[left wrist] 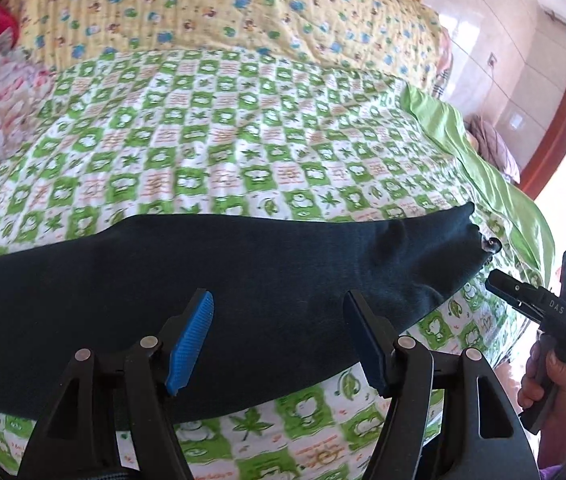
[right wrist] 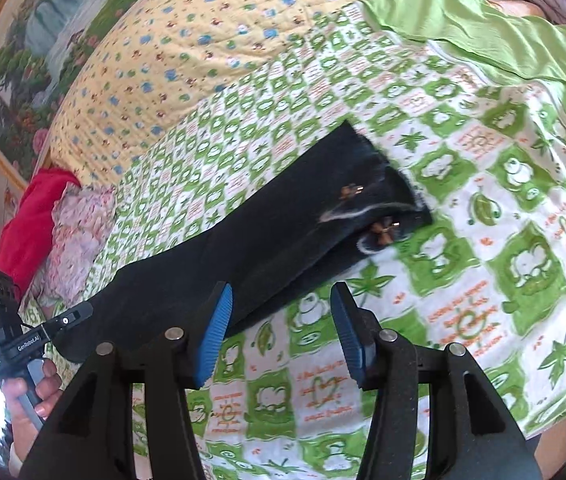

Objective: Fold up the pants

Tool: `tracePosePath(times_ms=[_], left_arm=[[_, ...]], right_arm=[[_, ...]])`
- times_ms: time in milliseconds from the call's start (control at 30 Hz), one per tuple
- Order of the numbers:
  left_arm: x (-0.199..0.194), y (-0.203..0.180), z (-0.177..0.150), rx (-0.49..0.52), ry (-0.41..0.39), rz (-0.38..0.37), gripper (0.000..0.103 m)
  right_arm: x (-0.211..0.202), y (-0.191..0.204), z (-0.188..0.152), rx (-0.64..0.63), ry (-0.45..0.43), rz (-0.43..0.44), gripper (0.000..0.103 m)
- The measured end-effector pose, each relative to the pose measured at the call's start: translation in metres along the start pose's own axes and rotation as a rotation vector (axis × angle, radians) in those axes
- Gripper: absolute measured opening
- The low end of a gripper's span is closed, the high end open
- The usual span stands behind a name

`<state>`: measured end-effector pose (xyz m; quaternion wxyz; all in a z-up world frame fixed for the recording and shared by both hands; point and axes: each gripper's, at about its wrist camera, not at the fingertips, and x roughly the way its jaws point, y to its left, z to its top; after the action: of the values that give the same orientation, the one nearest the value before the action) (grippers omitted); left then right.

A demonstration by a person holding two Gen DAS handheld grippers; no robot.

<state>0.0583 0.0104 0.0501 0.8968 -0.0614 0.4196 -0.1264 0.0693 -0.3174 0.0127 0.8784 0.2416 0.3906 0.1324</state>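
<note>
pants [left wrist: 203, 272] cut off left, hem trinkets [right wrist: 367, 210] blurred

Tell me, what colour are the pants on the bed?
The pants are dark navy, almost black, with small bows at the cuffs; the right wrist view shows them best.

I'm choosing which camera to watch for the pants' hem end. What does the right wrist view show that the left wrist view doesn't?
Only the right wrist view shows the two small bows at the hem and the landscape painting.

Only the left wrist view shows the orange door frame.

Both show the dark pants lying long on the green frog-print blanket, the yellow quilt, and open jaws on the left gripper and the right gripper.
</note>
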Motion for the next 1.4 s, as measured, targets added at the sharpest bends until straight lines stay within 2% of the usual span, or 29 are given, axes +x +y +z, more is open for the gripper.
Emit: tracePosePath(times_ms=[200,367,533,633,767,833,933,1000,1033,1133,1200,1233,1300,1400], left_arm=[[0.021,-0.029,0.015,0.069,0.029,-0.033,0.071],[0.046,-0.053,0.032,0.125,0.077,-0.091,0.071],[0.073,-0.089,0.048,0.231,0.119,-0.137,0.071],[0.098,-0.109,0.059,0.274,0.167,-0.196,0.071],[0.136,-0.135,0.069,0.328,0.279,-0.311,0.071],[0.153,-0.151,0.074,0.375,0.315,-0.333,0.071],[0.172,-0.171,0.082,0.431,0.347,-0.343,0.071],[0.185,-0.180,0.087,0.450,0.379,-0.367,0.071],[0.192,-0.187,0.089,0.463,0.391,-0.378,0.071],[0.209,-0.203,0.095,0.483,0.424,-0.406,0.065],[0.217,-0.215,0.100,0.496,0.440,-0.447,0.047],[0.219,-0.221,0.102,0.504,0.444,-0.461,0.043],[0.224,-0.231,0.105,0.521,0.459,-0.489,0.026],[0.225,-0.240,0.105,0.549,0.459,-0.505,0.016]], right_arm=[[0.000,-0.020,0.006,0.071,-0.016,-0.011,0.054],[0.001,-0.036,0.012,0.128,-0.030,-0.003,0.055],[0.006,-0.047,0.018,0.179,-0.048,0.026,0.055],[0.008,-0.053,0.019,0.200,-0.071,0.054,0.055],[0.009,-0.055,0.019,0.189,-0.085,0.078,0.054],[0.008,-0.056,0.020,0.187,-0.089,0.084,0.053],[0.009,-0.059,0.021,0.184,-0.088,0.090,0.042],[0.010,-0.064,0.021,0.191,-0.081,0.091,0.023],[0.010,-0.067,0.021,0.199,-0.082,0.093,0.020],[0.006,-0.075,0.018,0.226,-0.105,0.127,0.015],[0.004,-0.076,0.017,0.226,-0.112,0.131,0.014],[0.004,-0.077,0.016,0.228,-0.114,0.135,0.014],[0.003,-0.079,0.016,0.233,-0.115,0.141,0.014],[0.004,-0.078,0.017,0.230,-0.115,0.146,0.014]])
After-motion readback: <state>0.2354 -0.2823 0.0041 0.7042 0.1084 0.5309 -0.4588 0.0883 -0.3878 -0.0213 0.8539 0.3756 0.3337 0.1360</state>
